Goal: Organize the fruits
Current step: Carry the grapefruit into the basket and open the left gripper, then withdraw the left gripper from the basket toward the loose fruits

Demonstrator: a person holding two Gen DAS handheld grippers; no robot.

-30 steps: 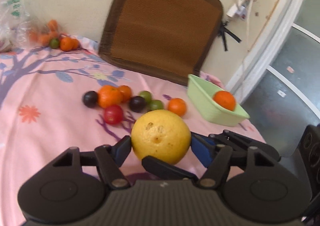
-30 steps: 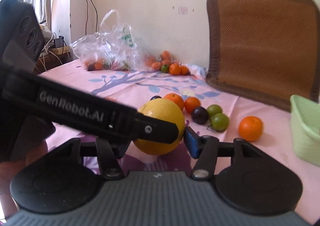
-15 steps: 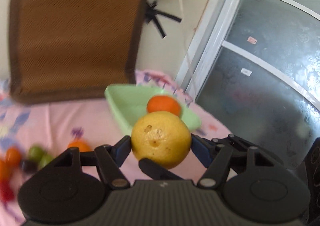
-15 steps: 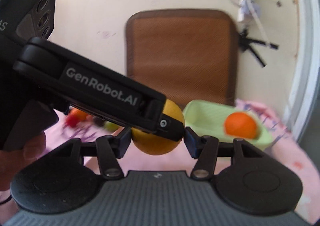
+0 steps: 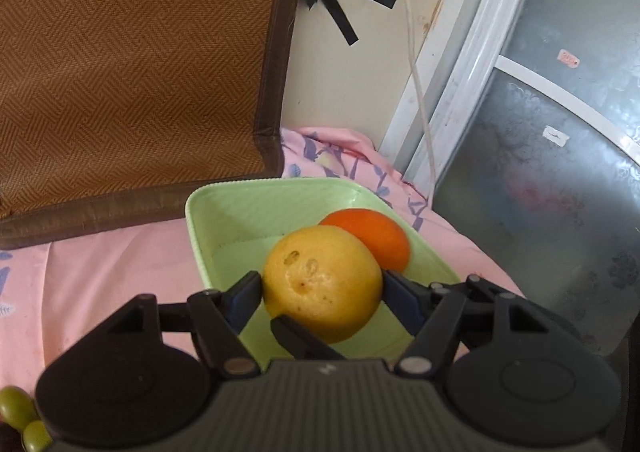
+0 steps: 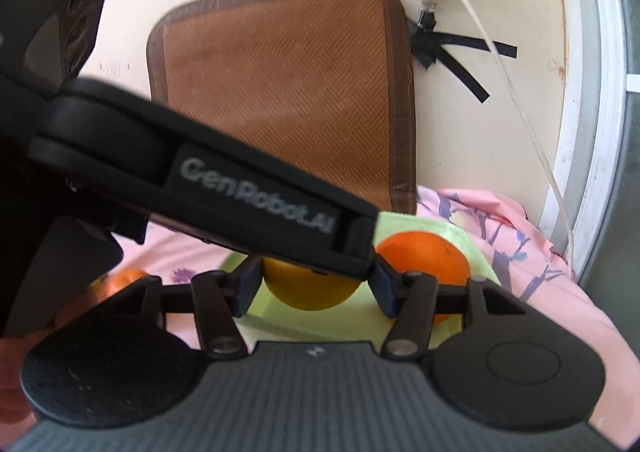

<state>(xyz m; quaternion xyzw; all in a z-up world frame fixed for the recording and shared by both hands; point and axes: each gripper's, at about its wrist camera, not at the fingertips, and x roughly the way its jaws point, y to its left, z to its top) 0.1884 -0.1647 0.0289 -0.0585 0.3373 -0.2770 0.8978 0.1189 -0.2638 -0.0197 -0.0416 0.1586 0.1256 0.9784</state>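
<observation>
A pale green tray (image 5: 200,236) sat on a pink floral cloth (image 5: 100,272) covering the tabletop, just in front of a brown woven mat (image 5: 132,52) leaning on the wall. One orange (image 5: 376,232) lay inside the tray toward its far right side. The left claw (image 5: 322,288) was clamped on a large yellow citrus fruit (image 5: 320,284), held over the tray just in front of the orange. The right claw (image 6: 312,286) also flanked the yellow fruit, its blue pads (image 6: 248,284) at either side; whether they pressed it could not be told. Two small green fruits (image 5: 18,412) showed at the lower left edge.
</observation>
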